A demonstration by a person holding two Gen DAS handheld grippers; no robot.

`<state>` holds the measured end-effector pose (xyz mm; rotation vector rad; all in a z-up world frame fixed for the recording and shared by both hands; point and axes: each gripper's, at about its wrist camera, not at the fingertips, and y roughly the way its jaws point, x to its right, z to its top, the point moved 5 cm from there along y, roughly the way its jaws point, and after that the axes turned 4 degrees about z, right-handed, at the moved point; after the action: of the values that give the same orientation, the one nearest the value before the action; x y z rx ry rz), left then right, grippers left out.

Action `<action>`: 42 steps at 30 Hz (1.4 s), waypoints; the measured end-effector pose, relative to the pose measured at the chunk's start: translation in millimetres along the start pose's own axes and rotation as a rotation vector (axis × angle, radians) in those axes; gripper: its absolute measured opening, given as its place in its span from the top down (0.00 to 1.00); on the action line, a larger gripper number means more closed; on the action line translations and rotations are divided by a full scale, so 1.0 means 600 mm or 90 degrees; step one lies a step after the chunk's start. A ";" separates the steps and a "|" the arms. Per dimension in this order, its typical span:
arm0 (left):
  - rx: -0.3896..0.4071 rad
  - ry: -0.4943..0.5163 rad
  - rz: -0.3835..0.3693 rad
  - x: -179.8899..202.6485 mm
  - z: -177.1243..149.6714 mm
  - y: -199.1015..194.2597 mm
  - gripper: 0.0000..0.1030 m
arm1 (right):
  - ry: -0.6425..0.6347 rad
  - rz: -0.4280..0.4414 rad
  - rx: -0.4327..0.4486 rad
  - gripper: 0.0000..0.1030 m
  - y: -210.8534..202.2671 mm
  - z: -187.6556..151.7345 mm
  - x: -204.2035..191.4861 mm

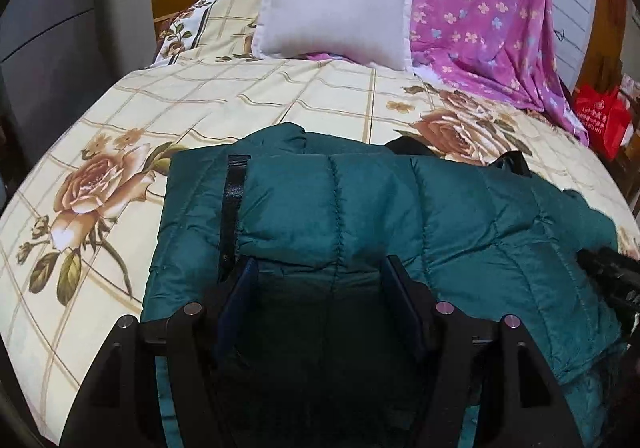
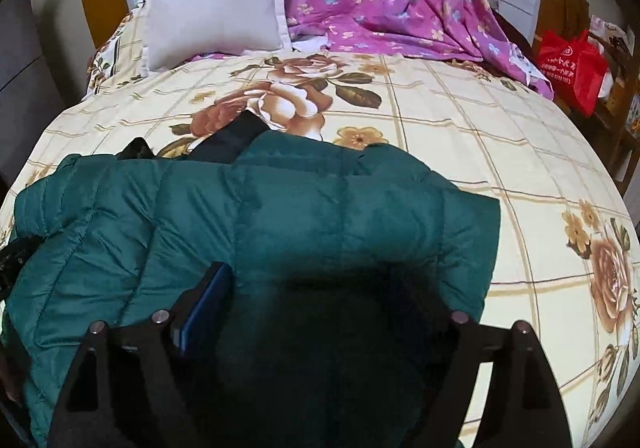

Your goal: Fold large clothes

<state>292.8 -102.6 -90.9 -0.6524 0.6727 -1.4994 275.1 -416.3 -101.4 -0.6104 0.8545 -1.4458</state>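
Green puffer jacket (image 1: 360, 216) folded on flowered bed (image 1: 224, 104), both grippers angled down over it.

Left gripper (image 1: 320, 288) low over jacket's near edge, fingers (image 1: 240, 300) apart, fabric lying between, not pinched. Right gripper (image 2: 320, 296) likewise tilted down, fingers (image 2: 208, 300) spread wide over jacket; right-hand finger lost in shadow. White pillow (image 1: 336, 0) and purple flowered sheet (image 1: 480, 8) at bed's head, red bag (image 1: 600, 120) beside bed. Black strap (image 1: 234, 188) across jacket's left part. Jacket's near edge hidden under grippers.
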 end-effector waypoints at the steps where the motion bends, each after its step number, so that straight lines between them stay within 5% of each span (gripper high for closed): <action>1: -0.001 0.002 0.001 0.001 0.000 0.000 0.55 | 0.005 -0.004 0.008 0.20 -0.018 0.001 -0.005; 8: 0.001 0.003 -0.001 0.000 -0.001 0.001 0.55 | -0.069 0.074 0.063 0.20 -0.111 -0.020 -0.101; 14: 0.000 0.005 -0.002 0.001 -0.002 0.001 0.55 | -0.123 0.029 -0.003 0.20 -0.032 -0.073 -0.139; 20: 0.003 0.008 -0.001 0.001 -0.006 0.002 0.55 | -0.094 0.063 0.009 0.20 -0.072 -0.058 -0.113; 24: 0.003 0.005 0.001 0.002 -0.006 0.003 0.54 | -0.061 0.017 0.057 0.20 -0.107 -0.040 -0.047; 29: 0.001 0.006 0.003 0.004 -0.002 0.005 0.52 | -0.013 -0.026 -0.006 0.19 -0.046 -0.047 0.021; 36: -0.003 0.013 0.009 0.008 0.002 0.009 0.51 | -0.009 -0.020 -0.012 0.15 -0.034 -0.050 0.026; 42: 0.001 0.014 0.013 0.006 0.004 0.009 0.51 | -0.033 -0.024 0.064 0.15 -0.115 -0.053 0.013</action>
<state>298.1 -106.4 -93.0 -0.6276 0.6935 -1.4893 207.9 -423.9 -65.3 -0.5881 0.7288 -1.4922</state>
